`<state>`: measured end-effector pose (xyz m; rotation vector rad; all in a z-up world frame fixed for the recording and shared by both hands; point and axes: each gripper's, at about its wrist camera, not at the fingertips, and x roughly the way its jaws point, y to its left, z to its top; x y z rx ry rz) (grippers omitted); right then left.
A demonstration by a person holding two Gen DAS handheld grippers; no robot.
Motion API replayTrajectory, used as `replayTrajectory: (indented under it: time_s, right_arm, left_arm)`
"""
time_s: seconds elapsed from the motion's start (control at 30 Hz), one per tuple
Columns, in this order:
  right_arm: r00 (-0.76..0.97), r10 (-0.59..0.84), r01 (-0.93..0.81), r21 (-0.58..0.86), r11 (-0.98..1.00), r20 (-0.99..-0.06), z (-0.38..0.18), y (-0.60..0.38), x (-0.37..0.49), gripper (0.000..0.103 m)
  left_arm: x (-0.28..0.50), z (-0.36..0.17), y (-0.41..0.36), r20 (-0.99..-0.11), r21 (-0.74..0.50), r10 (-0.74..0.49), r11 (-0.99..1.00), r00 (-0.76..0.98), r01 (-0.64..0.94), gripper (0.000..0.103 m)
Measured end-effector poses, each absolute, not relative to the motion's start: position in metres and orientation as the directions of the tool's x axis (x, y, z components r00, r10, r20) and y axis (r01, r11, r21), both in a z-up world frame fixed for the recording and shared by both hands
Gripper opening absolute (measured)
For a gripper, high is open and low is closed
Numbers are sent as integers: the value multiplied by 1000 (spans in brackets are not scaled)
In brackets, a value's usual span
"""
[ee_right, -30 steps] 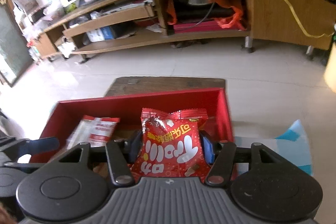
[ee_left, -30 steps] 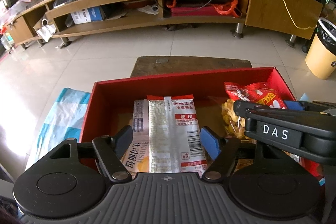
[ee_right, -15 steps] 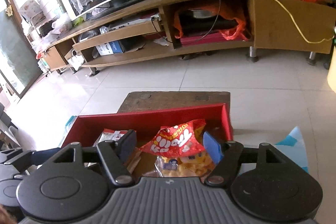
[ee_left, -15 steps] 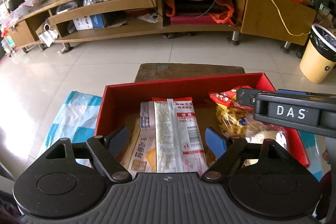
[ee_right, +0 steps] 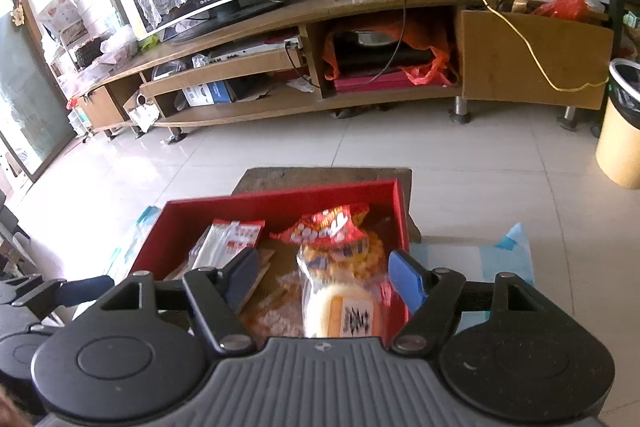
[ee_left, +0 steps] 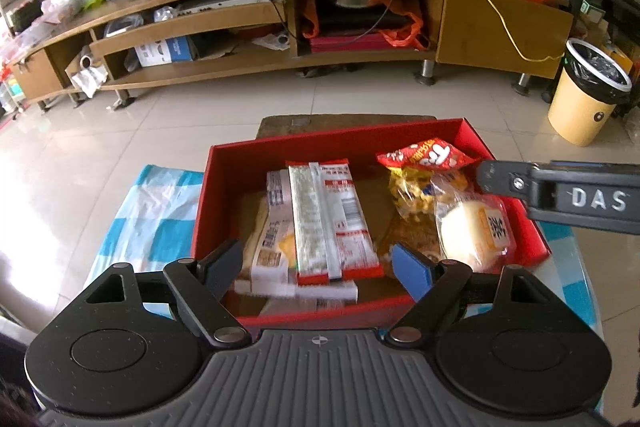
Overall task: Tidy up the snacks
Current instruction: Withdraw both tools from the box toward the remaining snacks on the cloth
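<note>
We are looking at light, crinkly snack bags (ee_left: pixel 328 215) lying in the red box (ee_left: pixel 236 163). Our left gripper (ee_left: pixel 318 265) and right gripper (ee_right: pixel 322 277) are both wide apart, holding nothing; pinching a bag's flat edge looks safest.

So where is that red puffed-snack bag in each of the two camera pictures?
Left wrist: the red bag lies in the far right part of the red box, just left of the right gripper.
Right wrist: it sits centre frame, by the box's far wall, beyond the open fingers.
Shared landmark: the silver packet, left of the bag in both.
</note>
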<state>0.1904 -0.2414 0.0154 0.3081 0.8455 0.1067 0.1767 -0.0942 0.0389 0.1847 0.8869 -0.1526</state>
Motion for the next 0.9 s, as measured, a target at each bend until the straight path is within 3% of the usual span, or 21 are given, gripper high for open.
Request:
replayTrajectory:
  time_s: [0.3,0.73,0.9]
  right_arm:
    - [594,197,18,257,966,-780,9,-230,134,70]
    - [421,279,-78,272,959,-863,-50,-172,109,71]
    - [372,280,-129,249,960,-885,-66,-153,111,78]
  left_arm:
    - [148,41,-72,-786,79,-67,975,614,208,88]
    - [143,32,-67,-819,33,-108,972,564,234,88]
    - [144,31,-63,-821,27,-114,971,560,236,88]
